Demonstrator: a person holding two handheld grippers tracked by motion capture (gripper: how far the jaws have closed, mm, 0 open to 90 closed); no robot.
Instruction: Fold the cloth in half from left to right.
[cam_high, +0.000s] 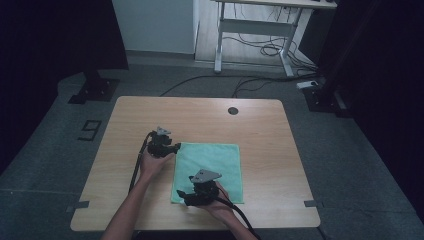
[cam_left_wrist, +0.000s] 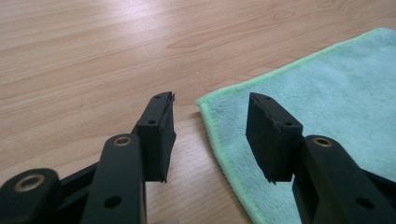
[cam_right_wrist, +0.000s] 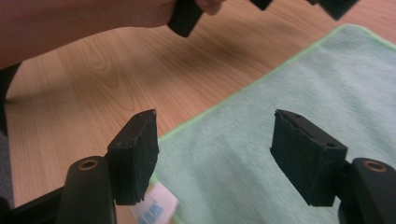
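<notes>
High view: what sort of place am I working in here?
Probably a lab or recording room: a bare wooden table on grey carpet, dark stands beside it, and a desk frame with loose cables behind.

Towel (cam_high: 210, 170) lying flat on table (cam_high: 260, 130), near its front edge; left gripper (cam_high: 176, 148) hovering at towel's far-left corner, right gripper (cam_high: 181, 195) at near-left corner.

A light wooden table (cam_high: 125, 125) carries a green microfibre cloth (cam_high: 215, 162). A round dark grommet (cam_high: 233, 110) sits beyond the cloth.
</notes>
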